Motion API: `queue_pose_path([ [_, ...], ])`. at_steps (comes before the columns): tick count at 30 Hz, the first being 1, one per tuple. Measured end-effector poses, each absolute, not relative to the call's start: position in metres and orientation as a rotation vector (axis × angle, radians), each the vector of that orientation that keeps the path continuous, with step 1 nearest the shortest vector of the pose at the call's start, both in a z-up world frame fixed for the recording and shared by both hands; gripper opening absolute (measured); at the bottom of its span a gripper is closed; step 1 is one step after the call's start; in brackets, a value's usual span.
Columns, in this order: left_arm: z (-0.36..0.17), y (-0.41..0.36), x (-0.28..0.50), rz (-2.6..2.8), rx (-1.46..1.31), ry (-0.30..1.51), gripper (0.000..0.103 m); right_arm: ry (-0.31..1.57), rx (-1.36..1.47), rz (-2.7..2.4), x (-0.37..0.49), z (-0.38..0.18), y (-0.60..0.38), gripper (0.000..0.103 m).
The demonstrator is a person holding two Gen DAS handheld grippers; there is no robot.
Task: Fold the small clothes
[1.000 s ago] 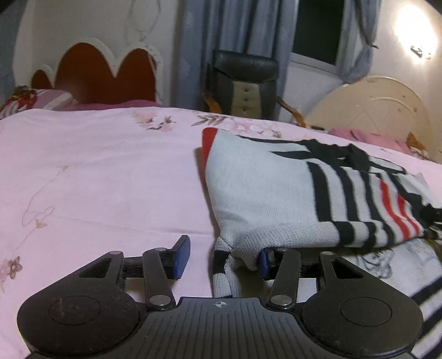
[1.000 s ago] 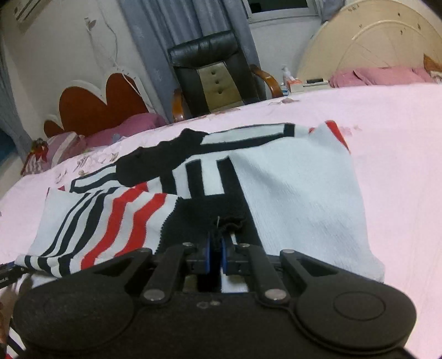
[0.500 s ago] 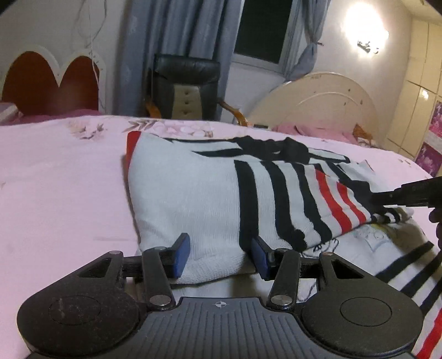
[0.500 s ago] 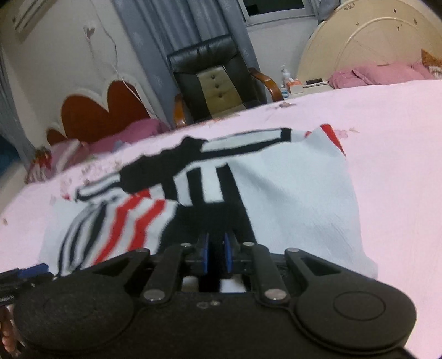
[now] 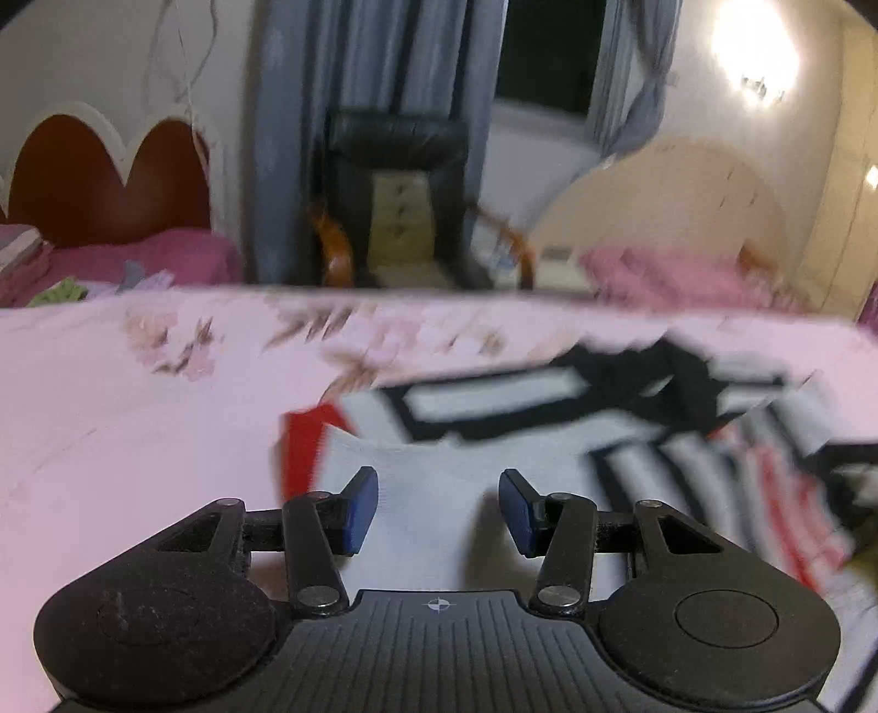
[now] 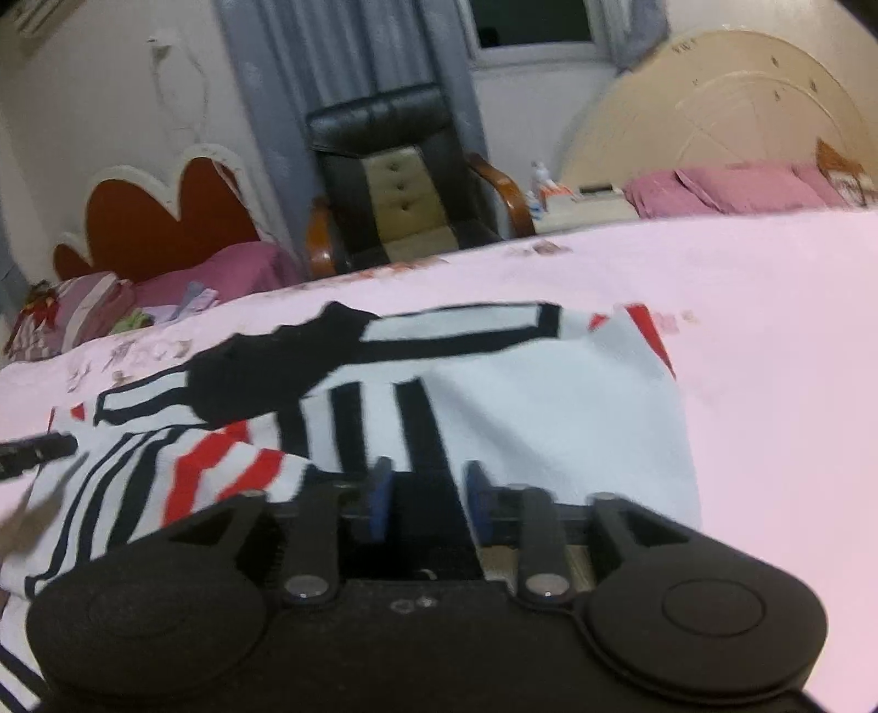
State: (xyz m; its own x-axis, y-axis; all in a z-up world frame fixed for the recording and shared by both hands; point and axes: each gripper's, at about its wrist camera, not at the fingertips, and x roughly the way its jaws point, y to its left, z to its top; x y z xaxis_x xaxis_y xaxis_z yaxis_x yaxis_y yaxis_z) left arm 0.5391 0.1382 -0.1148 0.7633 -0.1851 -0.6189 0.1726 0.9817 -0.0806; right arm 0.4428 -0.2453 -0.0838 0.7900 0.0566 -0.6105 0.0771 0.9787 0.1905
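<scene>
Knit, white w/ black and red stripes: the sweater (image 5: 494,455) lies folded on the pink bedsheet (image 5: 137,428), spread right of centre in the left wrist view. Left gripper (image 5: 438,507) sits low and level above the sweater's near white edge, blue pads (image 5: 359,507) wide apart, nothing between them; whether they touch the cloth cannot be told, pic is motion-blurred. Behind the bed: heart-shaped red headboard (image 5: 104,181) at left, black armchair (image 5: 395,192) mid, a lit wall lamp (image 5: 754,49) upper right, which only this view shows.

Right wrist view: sweater (image 6: 549,417) again, striped sleeve part to the left, plain white panel to the right. Right gripper (image 6: 425,502) is tilted a bit, over the near black stripe, fingers parted w/ a clear gap, gripping nothing. Only this view shows a dark tip of the other tool (image 6: 38,450) at the far left edge by the sleeve, plus the round cream board (image 6: 724,104) sharply.
</scene>
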Motion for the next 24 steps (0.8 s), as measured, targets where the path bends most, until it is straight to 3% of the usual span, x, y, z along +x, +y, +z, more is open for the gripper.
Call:
queue_pose_path([
  [2,-0.117,0.136,0.538,-0.201,0.0,0.663,0.049,0.671,0.225,0.016,0.443,-0.089,-0.246,0.032],
  [6,-0.119,0.133,0.536,-0.186,0.009,0.647,0.049,0.655,0.116,0.051,0.442,-0.091,-0.233,0.009],
  [10,-0.119,0.133,0.534,-0.172,0.022,0.629,0.052,0.589,0.053,0.025,0.435,-0.079,-0.232,0.007],
  [12,-0.121,0.134,0.539,-0.172,0.022,0.628,0.054,0.617,0.016,-0.007,0.435,-0.083,-0.234,0.001],
  [15,-0.104,0.129,0.535,-0.135,0.019,0.62,0.054,0.67,-0.012,-0.009,0.44,-0.092,-0.238,0.002],
  [16,-0.092,0.123,0.526,-0.164,0.009,0.565,0.054,0.652,0.008,-0.008,0.437,-0.086,-0.239,0.007],
  [19,-0.076,0.086,0.517,-0.295,-0.031,0.541,0.054,0.567,0.052,0.059,0.432,-0.068,-0.233,0.008],
  [24,-0.111,0.012,0.537,-0.344,0.071,0.689,0.054,0.6,0.026,0.175,0.453,-0.075,-0.193,0.01],
])
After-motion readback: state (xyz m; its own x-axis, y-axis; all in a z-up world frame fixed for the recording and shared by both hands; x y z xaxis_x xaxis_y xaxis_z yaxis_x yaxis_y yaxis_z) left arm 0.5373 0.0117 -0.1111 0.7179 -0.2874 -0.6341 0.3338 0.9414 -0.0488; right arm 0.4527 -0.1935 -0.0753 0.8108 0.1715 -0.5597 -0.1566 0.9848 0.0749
